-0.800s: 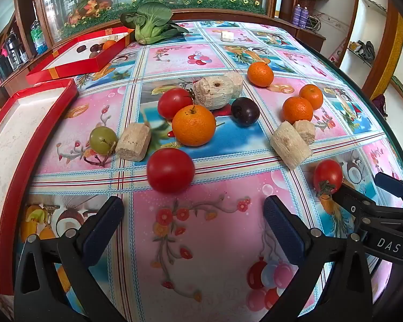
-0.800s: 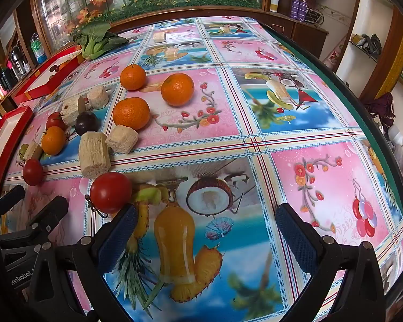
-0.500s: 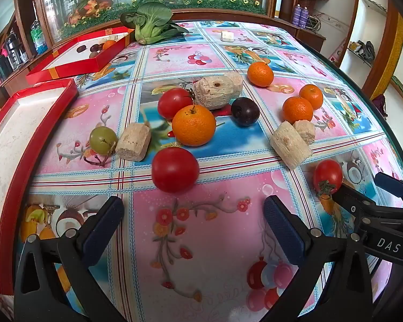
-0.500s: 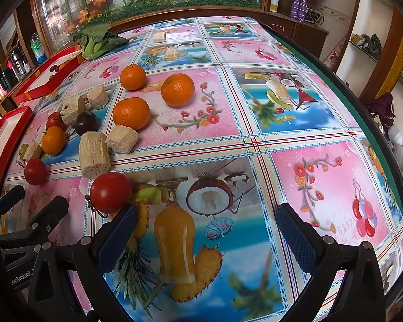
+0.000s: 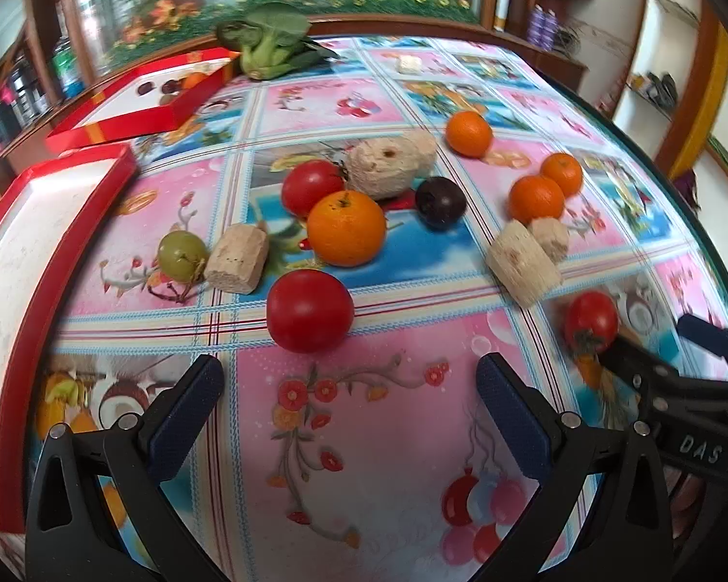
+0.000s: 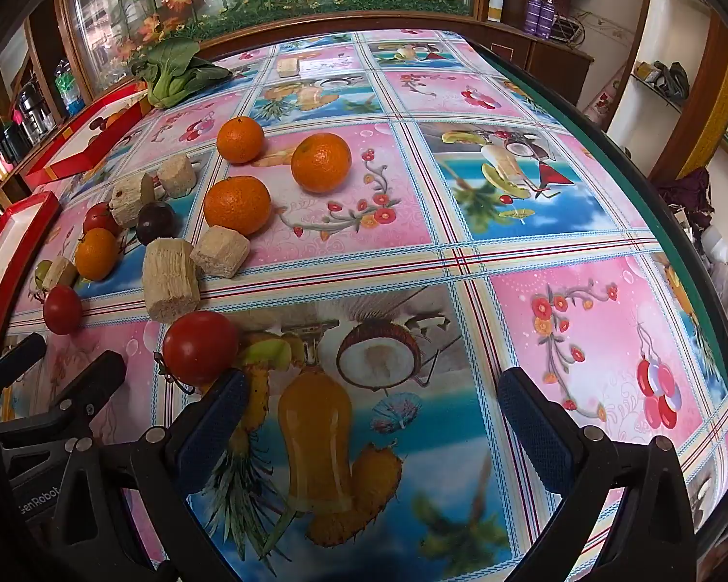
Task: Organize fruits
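Observation:
My left gripper [image 5: 349,393] is open and empty, just short of a red tomato [image 5: 310,310] on the patterned tablecloth. Beyond it lie a large orange [image 5: 347,228], another tomato [image 5: 313,186], a dark plum [image 5: 440,202], a green grape [image 5: 182,256], three small oranges [image 5: 536,199] and several beige sugarcane pieces [image 5: 521,262]. My right gripper [image 6: 369,412] is open and empty, with a stemmed tomato [image 6: 200,347] just beyond its left finger. An empty red tray [image 5: 19,262] sits at the left.
A second red tray [image 5: 121,119] holding a few fruits lies at the back left, with a bok choy [image 5: 269,43] beside it. The table's curved right edge [image 6: 674,262] drops off to the floor. A glass cabinet stands behind the table.
The tomato before my left gripper has rolled slightly right and nearer. The left view has shifted a little; the right gripper has not moved.

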A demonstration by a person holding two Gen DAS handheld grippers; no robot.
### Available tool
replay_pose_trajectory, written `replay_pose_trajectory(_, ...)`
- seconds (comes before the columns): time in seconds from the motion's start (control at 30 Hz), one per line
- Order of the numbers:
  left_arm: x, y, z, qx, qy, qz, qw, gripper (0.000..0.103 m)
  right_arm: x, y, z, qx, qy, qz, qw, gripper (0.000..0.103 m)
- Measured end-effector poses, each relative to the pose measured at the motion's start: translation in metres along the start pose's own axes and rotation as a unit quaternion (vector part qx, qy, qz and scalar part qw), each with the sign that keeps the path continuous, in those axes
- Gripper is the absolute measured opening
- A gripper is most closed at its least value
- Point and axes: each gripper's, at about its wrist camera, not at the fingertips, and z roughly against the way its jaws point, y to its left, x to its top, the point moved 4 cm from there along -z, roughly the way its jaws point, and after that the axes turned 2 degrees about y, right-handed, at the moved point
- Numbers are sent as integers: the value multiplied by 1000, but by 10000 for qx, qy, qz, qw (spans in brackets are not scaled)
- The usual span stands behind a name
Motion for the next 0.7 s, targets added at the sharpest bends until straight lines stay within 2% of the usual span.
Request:
replay_pose_trajectory(0.1,6,-5,-4,-191,540,-321,9978,103,0,0,0,9,0,-5,10000,103)
replay_pose_trajectory(0.23,7,6,-2,-299,1312,-599,9891,103,1,0,-2,19,2,40,10000,103)
replay_pose_trajectory(0.3,9,18,10,-443,1337,-521,9887,103,1,0,-1,51,83,110,9999,103)
replay_pose_trajectory(0.37,12,32,27,-564,1254,-457,9894,103,-1,-5,6,-49,232,-92,9997,101)
replay_pose_trajectory(0.43,15,46,43,-670,1128,-440,9904,103,-4,-9,24,149,171,-462,9987,100)
replay_pose_trajectory(0.57,14,76,64,-726,917,-341,9926,103,-11,-9,61,277,-58,-827,9962,100)
replay_pose_trajectory(0.7,19,100,61,-843,1186,-127,9893,103,-10,-1,79,274,-66,-842,9961,100)
